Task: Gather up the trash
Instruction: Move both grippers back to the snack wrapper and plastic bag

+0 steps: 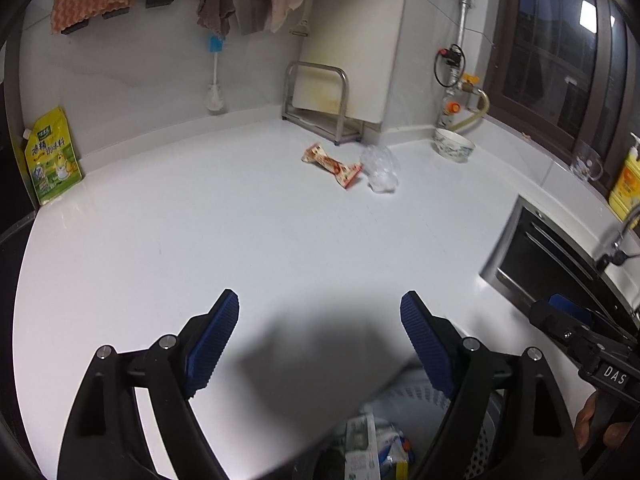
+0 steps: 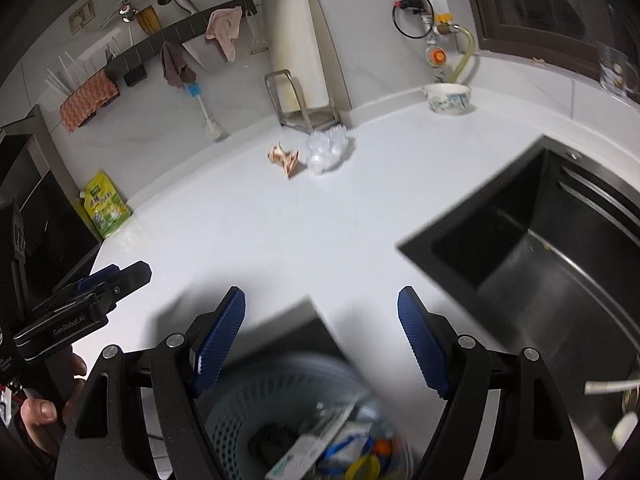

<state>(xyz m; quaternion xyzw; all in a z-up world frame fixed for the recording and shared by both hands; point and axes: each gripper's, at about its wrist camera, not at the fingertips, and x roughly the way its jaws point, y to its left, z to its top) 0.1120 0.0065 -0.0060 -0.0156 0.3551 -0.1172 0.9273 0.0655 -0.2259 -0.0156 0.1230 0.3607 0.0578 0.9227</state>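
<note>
bare counter [image 1: 248, 216] up to sink [image 2: 532, 248] edge

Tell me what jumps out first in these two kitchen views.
On the bare white counter, a red-and-white snack wrapper and a crumpled clear plastic bag lie side by side near the back wall. Below the counter's near edge, a pale perforated trash basket already holds litter.

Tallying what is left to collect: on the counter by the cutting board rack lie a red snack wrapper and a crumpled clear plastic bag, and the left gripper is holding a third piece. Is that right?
Not quite. The left gripper holds nothing: the left wrist view shows its jaws open and empty. The rest stands: the red snack wrapper and the crumpled clear plastic bag lie on the counter by the cutting board rack.
</note>
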